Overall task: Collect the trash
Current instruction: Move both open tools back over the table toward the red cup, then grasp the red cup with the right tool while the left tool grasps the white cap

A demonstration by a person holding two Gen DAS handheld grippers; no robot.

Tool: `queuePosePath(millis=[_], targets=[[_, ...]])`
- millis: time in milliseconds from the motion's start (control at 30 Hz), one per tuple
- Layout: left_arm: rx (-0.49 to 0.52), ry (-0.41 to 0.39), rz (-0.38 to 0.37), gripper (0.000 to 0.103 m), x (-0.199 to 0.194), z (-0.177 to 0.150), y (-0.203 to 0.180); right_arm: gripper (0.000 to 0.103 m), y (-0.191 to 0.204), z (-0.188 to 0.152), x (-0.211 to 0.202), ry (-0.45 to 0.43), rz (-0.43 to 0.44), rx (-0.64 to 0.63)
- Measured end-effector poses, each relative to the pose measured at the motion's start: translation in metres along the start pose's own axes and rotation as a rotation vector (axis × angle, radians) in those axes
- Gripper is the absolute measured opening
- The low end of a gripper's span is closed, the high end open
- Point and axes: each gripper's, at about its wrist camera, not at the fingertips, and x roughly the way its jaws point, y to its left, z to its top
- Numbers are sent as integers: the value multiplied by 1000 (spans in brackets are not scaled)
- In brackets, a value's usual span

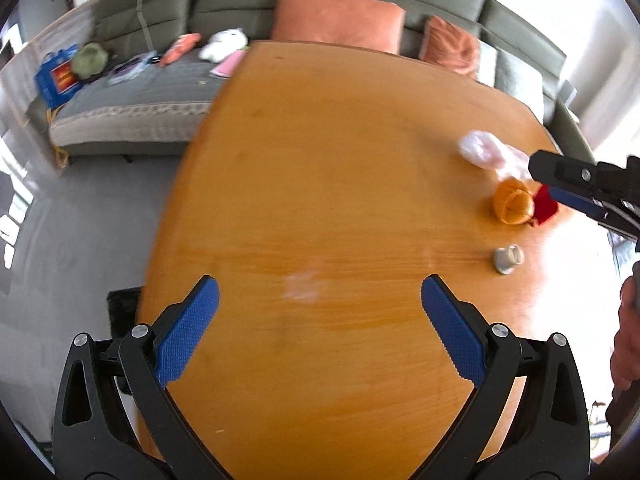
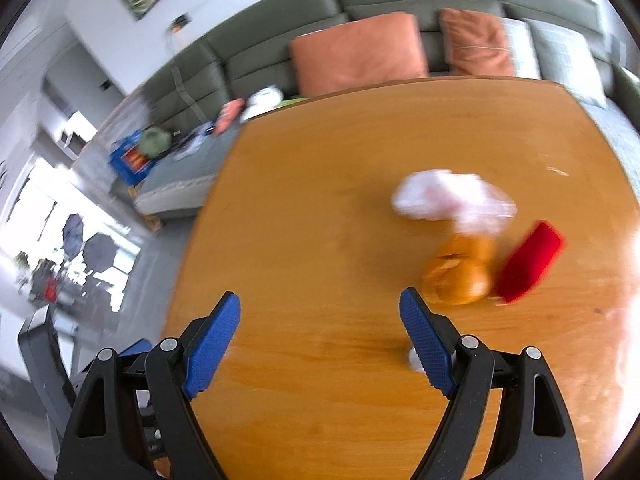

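Observation:
On the wooden table (image 1: 320,168) lies a small heap of trash. It holds a crumpled white wrapper (image 1: 484,151), an orange peel-like lump (image 1: 513,202), a red packet (image 1: 545,209) and a small grey cap (image 1: 507,259). My left gripper (image 1: 320,292) hangs open over bare wood, well to the left of the heap. The right gripper (image 1: 541,182) comes in from the right edge, close above the red packet. In the right wrist view the right gripper (image 2: 320,300) is open and holds nothing. The white wrapper (image 2: 452,200), orange lump (image 2: 460,274) and red packet (image 2: 532,264) lie ahead to its right. A small white object (image 2: 414,360) peeks out behind its right finger.
A grey-green sofa (image 1: 168,12) with orange cushions (image 1: 336,20) runs behind the table's far edge, with toys and a blue box (image 1: 56,76) on its seat. Grey floor lies left of the table. A person's hand (image 1: 628,340) shows at the right edge.

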Motion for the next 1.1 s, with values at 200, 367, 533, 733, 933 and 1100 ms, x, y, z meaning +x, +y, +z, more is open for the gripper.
queuePosePath(millis=[200, 367, 533, 733, 933, 1100], targets=[[86, 38, -45, 98, 18, 8, -50, 82, -58, 15, -8, -30, -77, 104], [151, 66, -71, 98, 32, 11, -83, 82, -100, 23, -5, -36, -162, 202], [236, 74, -81, 98, 47, 13, -115, 82, -130, 29, 13, 7, -200, 268], [345, 100, -102, 98, 62, 11, -153, 78, -155, 33, 36, 68, -183, 339], [393, 121, -133, 98, 80, 15, -179, 49, -175, 28, 51, 129, -176, 390], [435, 120, -155, 98, 93, 14, -194, 37, -183, 22, 44, 123, -168, 390]])
